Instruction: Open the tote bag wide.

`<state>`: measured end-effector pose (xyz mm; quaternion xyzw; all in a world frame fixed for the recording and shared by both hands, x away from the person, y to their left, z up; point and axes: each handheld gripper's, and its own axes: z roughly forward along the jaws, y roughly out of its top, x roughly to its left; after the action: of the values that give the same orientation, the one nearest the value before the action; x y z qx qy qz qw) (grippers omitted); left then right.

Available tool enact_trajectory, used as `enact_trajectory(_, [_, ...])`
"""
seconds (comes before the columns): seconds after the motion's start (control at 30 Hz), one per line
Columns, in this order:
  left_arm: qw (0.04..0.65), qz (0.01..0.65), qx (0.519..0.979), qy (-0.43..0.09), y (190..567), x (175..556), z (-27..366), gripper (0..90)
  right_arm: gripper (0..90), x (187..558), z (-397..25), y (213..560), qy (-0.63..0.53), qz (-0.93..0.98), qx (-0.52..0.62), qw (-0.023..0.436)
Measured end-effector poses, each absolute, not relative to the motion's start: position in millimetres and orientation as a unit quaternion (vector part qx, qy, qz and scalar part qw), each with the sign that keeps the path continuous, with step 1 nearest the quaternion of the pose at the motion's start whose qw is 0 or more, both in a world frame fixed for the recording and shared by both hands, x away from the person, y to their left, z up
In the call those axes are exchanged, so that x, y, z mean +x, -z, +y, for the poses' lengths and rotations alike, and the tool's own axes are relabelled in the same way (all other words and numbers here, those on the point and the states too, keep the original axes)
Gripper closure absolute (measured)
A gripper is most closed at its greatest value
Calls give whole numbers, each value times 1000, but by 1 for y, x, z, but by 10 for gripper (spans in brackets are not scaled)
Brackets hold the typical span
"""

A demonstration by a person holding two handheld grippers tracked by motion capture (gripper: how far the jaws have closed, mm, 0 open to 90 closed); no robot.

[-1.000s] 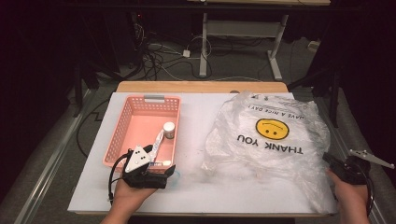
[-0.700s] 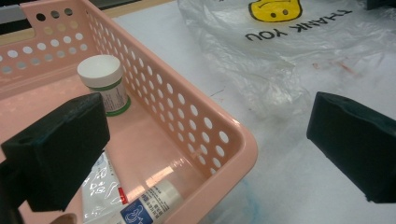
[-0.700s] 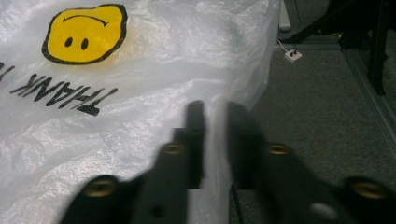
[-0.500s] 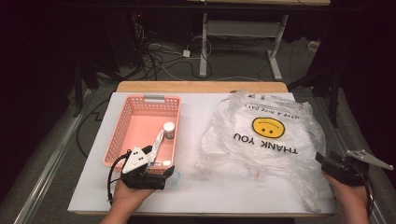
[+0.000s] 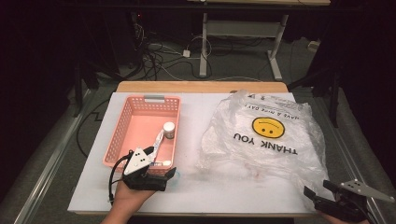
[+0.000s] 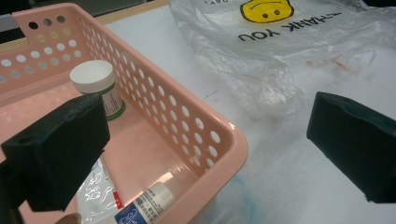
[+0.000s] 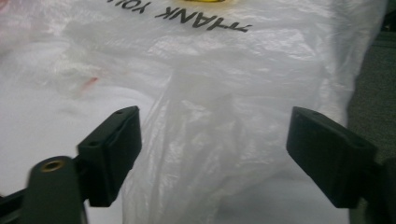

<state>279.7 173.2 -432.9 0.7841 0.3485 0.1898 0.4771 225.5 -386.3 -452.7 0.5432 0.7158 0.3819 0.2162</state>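
Crowding basket (image 5: 122,135): jar (image 5: 169,129), tube (image 5: 157,142); bag (image 5: 271,140) beside.

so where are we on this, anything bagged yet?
Nothing visibly bagged: the white-capped bottle and tube sit in the pink basket. In hand: both grippers open, left gripper at the basket's near corner, right gripper facing the plastic bag. Left: grasping and moving items.

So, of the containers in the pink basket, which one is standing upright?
The small white-capped jar with the green band stands upright against the pink basket's side wall. The tube with the blue label lies flat at the near corner.
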Motion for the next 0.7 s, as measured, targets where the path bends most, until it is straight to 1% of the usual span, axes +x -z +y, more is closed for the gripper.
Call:
enact_trajectory(0.03, [477, 348, 784, -191, 433, 280, 173, 0, 287, 226, -386, 453, -382, 716, 543, 216])
enact_trajectory(0.07, [478, 348, 784, -190, 433, 280, 173, 0, 469, 227, -382, 457, -369, 732, 533, 209])
enact_trajectory(0.1, [479, 348, 784, -189, 433, 280, 173, 0, 538, 227, -380, 459, -362, 739, 530, 205])
enact_trajectory(0.2, [481, 348, 782, -188, 433, 281, 173, 0, 707, 230, -375, 466, -344, 761, 516, 188])
enact_trajectory(0.23, [481, 348, 782, -188, 433, 281, 173, 0, 752, 230, -372, 466, -343, 767, 510, 186])
enact_trajectory(0.3, [481, 347, 783, -189, 433, 281, 173, 0, 814, 230, -368, 465, -347, 772, 500, 184])
enact_trajectory(0.4, [484, 350, 779, -188, 432, 281, 174, 0, 869, 230, -356, 463, -350, 781, 485, 180])
enact_trajectory(0.63, [486, 350, 779, -188, 432, 282, 175, 0, 871, 236, -319, 463, -360, 789, 461, 187])
enact_trajectory(0.7, [486, 351, 778, -188, 432, 282, 175, 0, 871, 238, -315, 463, -362, 788, 460, 190])
